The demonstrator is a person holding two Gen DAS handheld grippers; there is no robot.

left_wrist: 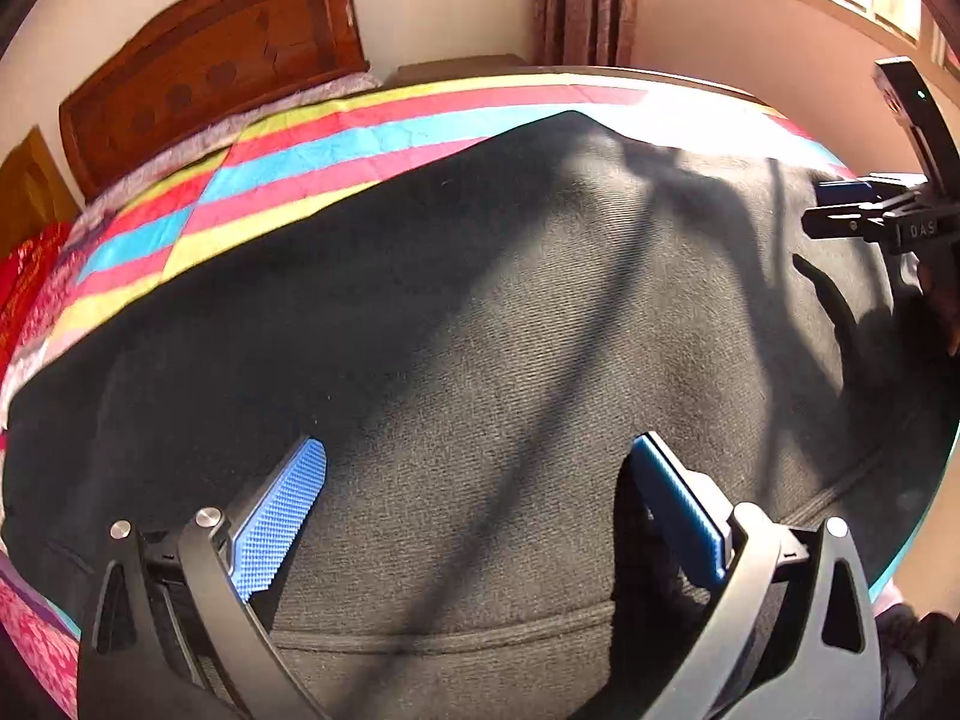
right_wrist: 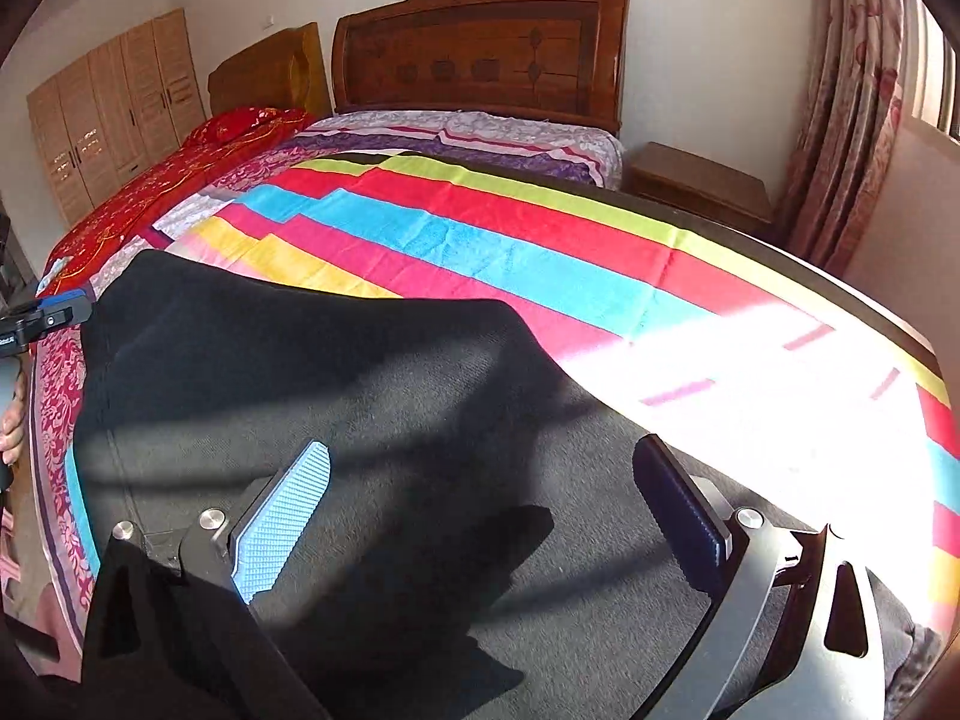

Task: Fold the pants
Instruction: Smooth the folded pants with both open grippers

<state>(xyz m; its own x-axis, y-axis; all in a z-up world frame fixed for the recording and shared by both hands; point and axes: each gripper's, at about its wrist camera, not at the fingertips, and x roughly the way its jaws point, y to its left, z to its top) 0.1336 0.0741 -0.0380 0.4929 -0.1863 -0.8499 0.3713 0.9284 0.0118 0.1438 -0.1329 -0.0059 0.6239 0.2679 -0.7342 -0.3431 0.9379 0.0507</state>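
Dark grey pants [left_wrist: 480, 312] lie spread flat on a striped bedspread [left_wrist: 336, 138]; a hem seam runs near the bottom of the left wrist view. My left gripper [left_wrist: 480, 450] is open with its blue pads wide apart, just above the fabric near that seam, holding nothing. My right gripper [right_wrist: 486, 456] is open and empty above the pants [right_wrist: 336, 384], near their edge by the sunlit spread [right_wrist: 690, 372]. The right gripper also shows at the right edge of the left wrist view [left_wrist: 852, 210]. The left one shows at the left edge of the right wrist view [right_wrist: 54, 312].
A wooden headboard [right_wrist: 480, 48] stands at the back, with a red embroidered cover [right_wrist: 174, 180] on the neighbouring bed. A nightstand [right_wrist: 696, 180], curtains [right_wrist: 852, 108] and a window are at the right. A wardrobe [right_wrist: 114, 102] stands far left.
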